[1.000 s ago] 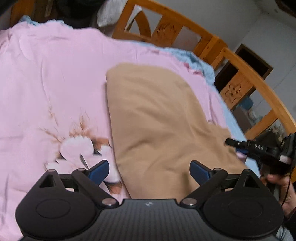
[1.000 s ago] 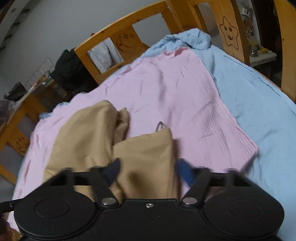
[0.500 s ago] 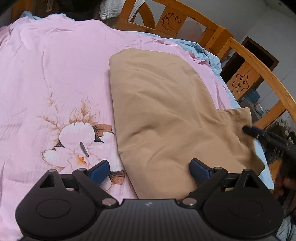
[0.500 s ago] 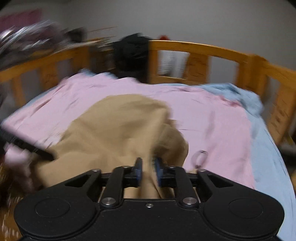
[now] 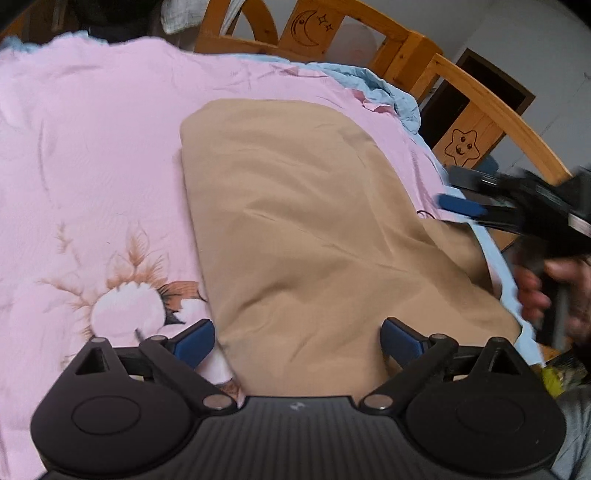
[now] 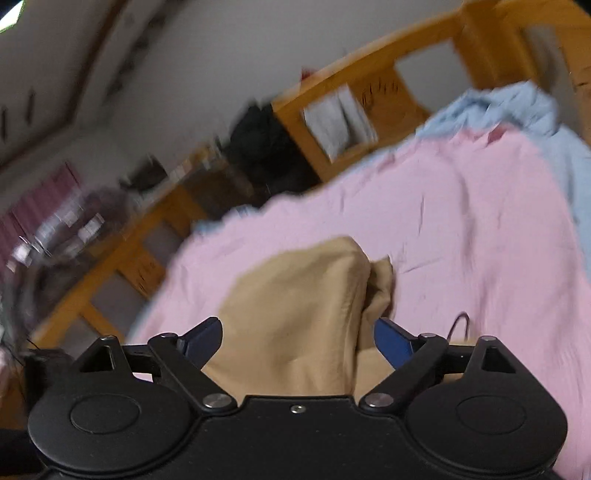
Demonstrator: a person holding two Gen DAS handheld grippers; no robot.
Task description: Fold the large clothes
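Observation:
A tan garment (image 5: 314,229) lies folded flat on a pink flowered blanket (image 5: 92,166). My left gripper (image 5: 297,332) is open and hovers over the garment's near edge, with the cloth showing between its blue pads but not pinched. In the left wrist view my right gripper (image 5: 458,190), held by a hand (image 5: 554,291), hangs blurred above the garment's right corner. In its own view the right gripper (image 6: 297,328) has jaws that are opening wide. The tan garment (image 6: 303,295) lies below them, and the pads do not press on it.
A wooden bed rail (image 5: 369,29) with carved moon and star panels runs round the far and right sides. A blue sheet (image 5: 391,92) is bunched at the far right corner. Dark clothes (image 6: 266,147) hang over the rail. The pink blanket (image 6: 461,229) spreads wide to the right.
The right gripper, pinched on a fold of the tan garment half a second ago, has opened and let it go, and its view has swung. The left gripper has dipped slightly closer.

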